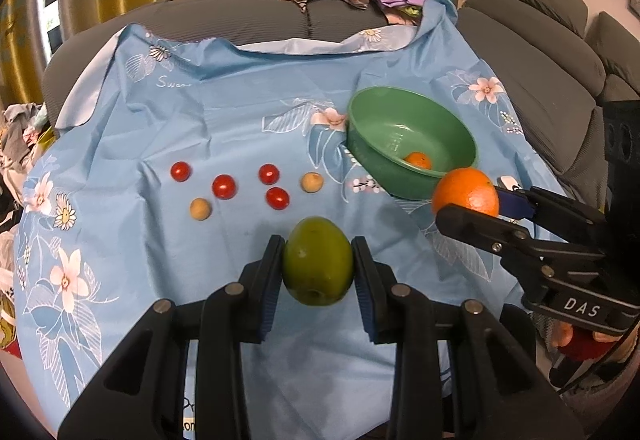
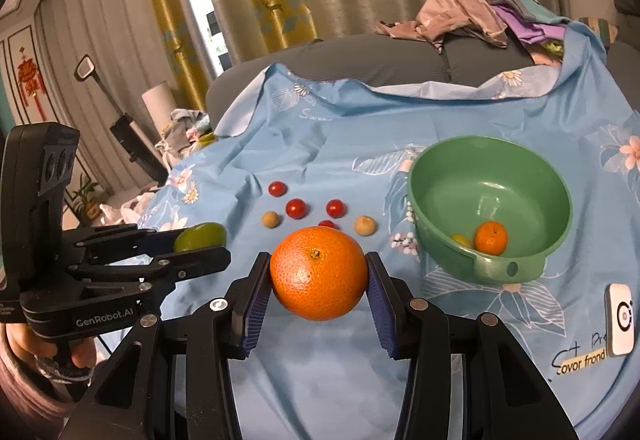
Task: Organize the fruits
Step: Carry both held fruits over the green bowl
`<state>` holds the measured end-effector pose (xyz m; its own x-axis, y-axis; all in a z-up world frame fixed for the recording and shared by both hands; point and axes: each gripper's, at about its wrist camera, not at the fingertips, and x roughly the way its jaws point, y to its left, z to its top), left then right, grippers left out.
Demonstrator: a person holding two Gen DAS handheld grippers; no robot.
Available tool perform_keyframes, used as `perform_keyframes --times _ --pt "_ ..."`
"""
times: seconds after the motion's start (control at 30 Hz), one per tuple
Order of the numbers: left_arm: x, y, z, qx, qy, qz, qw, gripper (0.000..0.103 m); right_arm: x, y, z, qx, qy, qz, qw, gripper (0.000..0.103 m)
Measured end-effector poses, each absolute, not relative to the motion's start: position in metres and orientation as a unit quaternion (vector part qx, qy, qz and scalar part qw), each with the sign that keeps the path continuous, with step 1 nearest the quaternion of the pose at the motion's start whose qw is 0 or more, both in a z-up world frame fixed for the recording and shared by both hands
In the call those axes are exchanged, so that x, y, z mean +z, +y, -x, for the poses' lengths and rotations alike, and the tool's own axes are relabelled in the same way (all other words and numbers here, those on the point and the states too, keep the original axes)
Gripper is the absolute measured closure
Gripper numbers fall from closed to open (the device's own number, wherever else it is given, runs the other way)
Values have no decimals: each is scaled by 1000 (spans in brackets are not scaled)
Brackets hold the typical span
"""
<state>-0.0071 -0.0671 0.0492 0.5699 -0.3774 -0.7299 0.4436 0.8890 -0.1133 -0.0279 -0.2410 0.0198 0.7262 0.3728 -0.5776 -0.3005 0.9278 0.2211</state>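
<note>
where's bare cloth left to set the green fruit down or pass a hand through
Free: the blue cloth between the cherry tomatoes and the grey cushion's edge, and the near strip under the left tool. Crowded: the row of tomatoes and tan fruits, and the green bowl, where the right tool holds the orange.

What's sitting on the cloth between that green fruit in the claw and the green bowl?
Nothing: in the left wrist view, the cloth between the green fruit and the green bowl is bare. The nearest piece, a tan round fruit, lies off to the side.
</note>
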Motion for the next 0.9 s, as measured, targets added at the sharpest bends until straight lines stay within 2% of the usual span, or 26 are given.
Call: perform_keyframes --times 0.9 --pt "55 -145 -31 -283 401 -85 867 70 9 -312 11 128 307 -119 935 55"
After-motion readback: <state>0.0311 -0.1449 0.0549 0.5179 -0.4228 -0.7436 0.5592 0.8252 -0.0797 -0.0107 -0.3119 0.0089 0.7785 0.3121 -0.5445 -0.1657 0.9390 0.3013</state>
